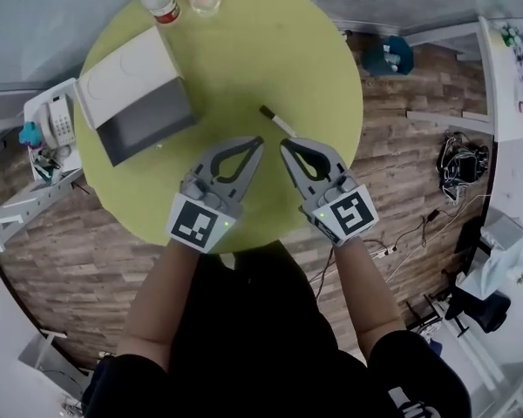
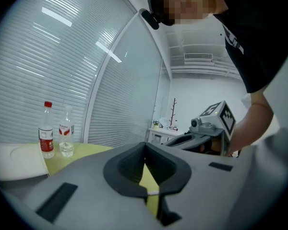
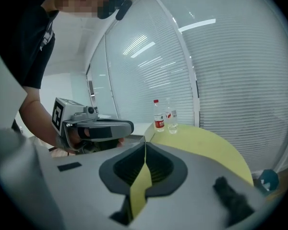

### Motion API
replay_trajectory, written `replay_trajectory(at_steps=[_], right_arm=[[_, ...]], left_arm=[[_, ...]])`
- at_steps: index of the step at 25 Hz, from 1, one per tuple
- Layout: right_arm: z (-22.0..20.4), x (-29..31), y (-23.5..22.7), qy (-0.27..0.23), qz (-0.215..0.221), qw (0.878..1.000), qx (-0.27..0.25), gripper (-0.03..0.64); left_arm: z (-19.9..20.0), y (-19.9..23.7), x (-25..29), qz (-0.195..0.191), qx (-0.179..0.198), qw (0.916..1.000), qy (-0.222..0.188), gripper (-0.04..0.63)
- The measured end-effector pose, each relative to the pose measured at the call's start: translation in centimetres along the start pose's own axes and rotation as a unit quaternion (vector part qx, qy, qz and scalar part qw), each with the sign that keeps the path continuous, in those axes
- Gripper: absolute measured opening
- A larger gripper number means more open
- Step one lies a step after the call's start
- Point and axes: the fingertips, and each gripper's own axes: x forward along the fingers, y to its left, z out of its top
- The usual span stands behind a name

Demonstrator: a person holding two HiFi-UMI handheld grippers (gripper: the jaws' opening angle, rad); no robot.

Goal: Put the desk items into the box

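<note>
Two hand-held tools, the left tool (image 1: pixel 258 141) and the right tool (image 1: pixel 285 144), sit closed and empty over a round green surface (image 1: pixel 270 50). A pen (image 1: pixel 279 122) lies just beyond the right tool. The open box (image 1: pixel 126 81) stands at the far left.

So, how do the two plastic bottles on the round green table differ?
The red-capped clear plastic bottle has a mostly red label; the pale-capped clear plastic bottle has a red-and-white label. The red-capped one stands nearer the white box. Both stand upright, side by side.
</note>
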Motion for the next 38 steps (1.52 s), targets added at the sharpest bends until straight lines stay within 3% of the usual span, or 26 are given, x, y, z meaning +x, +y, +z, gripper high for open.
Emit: replay_trajectory(at_steps=[5, 11, 18, 22, 32, 38], right_arm=[[-4.8, 2.2, -1.5, 0.042, 0.007, 0.999, -0.011, 0.018], [-8.5, 4.1, -3.5, 0.076, -0.006, 0.996, -0.042, 0.02], [-12.4, 5.6, -5.0, 0.138, -0.001, 0.987, -0.088, 0.029], [-14.3, 6.4, -5.2, 0.169, 0.011, 0.98, -0.104, 0.094], [-15.7, 7.0, -5.2, 0.218, 0.037, 0.965, -0.14, 0.075], [-13.7, 6.3, -4.9, 0.206, 0.04, 0.97, -0.122, 0.074]], left_arm=[[-3.8, 1.6, 1.0, 0.026, -0.021, 0.9994, 0.003, 0.012], [-7.4, 2.4, 2.6, 0.01, 0.05, 0.9979, 0.039, 0.012], [-9.9, 2.5, 4.1, 0.02, 0.046, 0.9976, 0.047, 0.012], [-11.0, 2.6, 4.1, 0.033, 0.031, 0.998, 0.045, 0.012], [-11.0, 2.7, 4.0, 0.053, 0.005, 0.998, 0.033, 0.012], [-8.5, 2.5, 2.7, 0.067, -0.002, 0.9977, 0.014, 0.012]])
